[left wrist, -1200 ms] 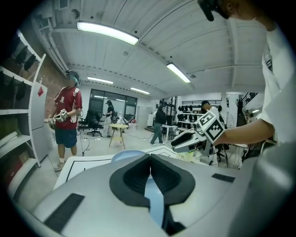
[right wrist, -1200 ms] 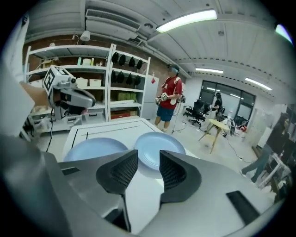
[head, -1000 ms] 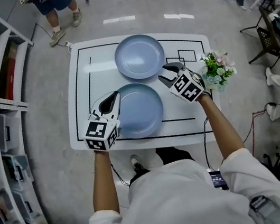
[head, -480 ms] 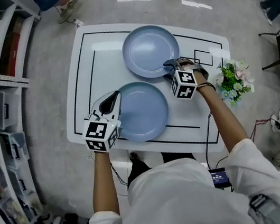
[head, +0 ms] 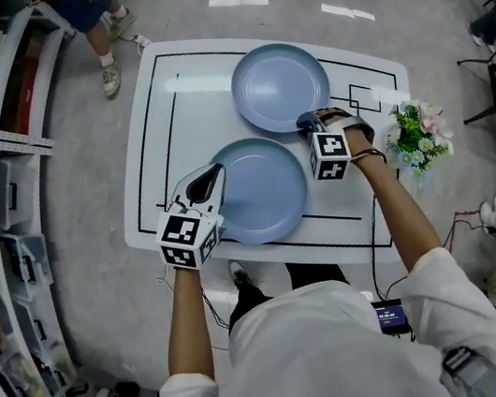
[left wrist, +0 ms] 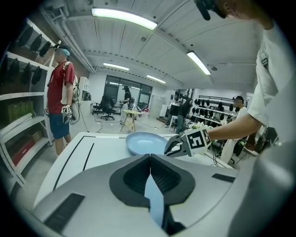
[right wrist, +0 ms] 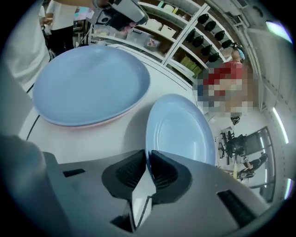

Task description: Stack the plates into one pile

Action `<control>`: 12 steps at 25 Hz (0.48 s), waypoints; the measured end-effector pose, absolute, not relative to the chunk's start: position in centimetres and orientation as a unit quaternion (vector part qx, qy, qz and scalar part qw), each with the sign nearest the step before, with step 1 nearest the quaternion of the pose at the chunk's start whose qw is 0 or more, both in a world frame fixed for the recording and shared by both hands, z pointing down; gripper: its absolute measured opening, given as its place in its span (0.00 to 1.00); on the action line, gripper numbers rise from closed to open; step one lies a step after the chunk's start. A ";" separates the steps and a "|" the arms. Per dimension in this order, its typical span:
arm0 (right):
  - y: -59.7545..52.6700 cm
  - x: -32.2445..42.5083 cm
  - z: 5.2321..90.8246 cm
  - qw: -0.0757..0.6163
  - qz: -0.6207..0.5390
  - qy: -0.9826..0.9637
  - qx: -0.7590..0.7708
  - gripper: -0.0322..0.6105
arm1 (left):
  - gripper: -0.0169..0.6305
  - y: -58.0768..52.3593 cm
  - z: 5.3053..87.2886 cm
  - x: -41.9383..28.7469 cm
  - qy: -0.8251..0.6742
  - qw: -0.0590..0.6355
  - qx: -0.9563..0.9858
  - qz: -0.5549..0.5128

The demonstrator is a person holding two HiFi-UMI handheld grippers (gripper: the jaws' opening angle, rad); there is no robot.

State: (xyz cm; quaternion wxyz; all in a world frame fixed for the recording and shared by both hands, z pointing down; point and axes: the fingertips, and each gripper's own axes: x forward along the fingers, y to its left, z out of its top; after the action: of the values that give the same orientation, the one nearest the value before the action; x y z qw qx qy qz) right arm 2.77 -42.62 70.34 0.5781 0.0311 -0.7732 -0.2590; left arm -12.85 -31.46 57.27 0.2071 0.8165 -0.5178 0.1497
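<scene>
Blue near plate lies on the counter, your left claw clamped on its left rim. The far plate sits just beyond the near plate. Your right claw has just been closing and pinches the far plate's rim on the side facing the near plate.

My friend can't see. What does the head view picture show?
Two blue plates lie on a white table. The left gripper is shut on the rim of the near plate; the right gripper has just closed on the rim of the far plate.
</scene>
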 end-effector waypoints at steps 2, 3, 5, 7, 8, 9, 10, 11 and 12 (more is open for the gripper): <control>-42.0 2.9 69.5 0.575 -0.270 -0.771 0.049 0.11 | 0.06 -30.3 57.1 -13.1 -0.516 0.204 0.819 0.148; -41.6 2.8 68.9 0.571 -0.272 -0.772 0.060 0.10 | 0.06 -29.5 56.9 -13.3 -0.515 0.204 0.820 0.146; -40.8 2.5 67.6 0.563 -0.264 -0.778 0.090 0.09 | 0.06 -28.0 56.5 -14.0 -0.515 0.204 0.821 0.140; -39.9 2.4 66.5 0.557 -0.242 -0.785 0.121 0.10 | 0.06 -26.7 56.1 -14.6 -0.514 0.201 0.823 0.133; -39.3 2.5 65.9 0.556 -0.234 -0.786 0.134 0.10 | 0.06 -26.1 55.8 -15.0 -0.513 0.198 0.825 0.129; -38.7 2.6 65.3 0.557 -0.230 -0.785 0.146 0.10 | 0.06 -25.5 55.4 -15.3 -0.511 0.194 0.828 0.126; -37.9 2.6 64.6 0.557 -0.228 -0.783 0.155 0.11 | 0.06 -24.9 55.1 -15.6 -0.508 0.190 0.831 0.122; -37.1 2.7 63.8 0.558 -0.227 -0.781 0.164 0.11 | 0.06 -24.3 54.6 -15.9 -0.505 0.186 0.834 0.119; -36.2 2.7 63.0 0.557 -0.226 -0.781 0.171 0.10 | 0.06 -23.7 54.2 -16.1 -0.503 0.183 0.837 0.116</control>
State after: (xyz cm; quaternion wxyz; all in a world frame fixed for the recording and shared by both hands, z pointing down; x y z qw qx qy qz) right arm 2.66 -36.24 62.96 0.5572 0.1713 -0.7805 -0.2258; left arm -16.15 -23.66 54.16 0.1827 0.8368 -0.5030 0.1157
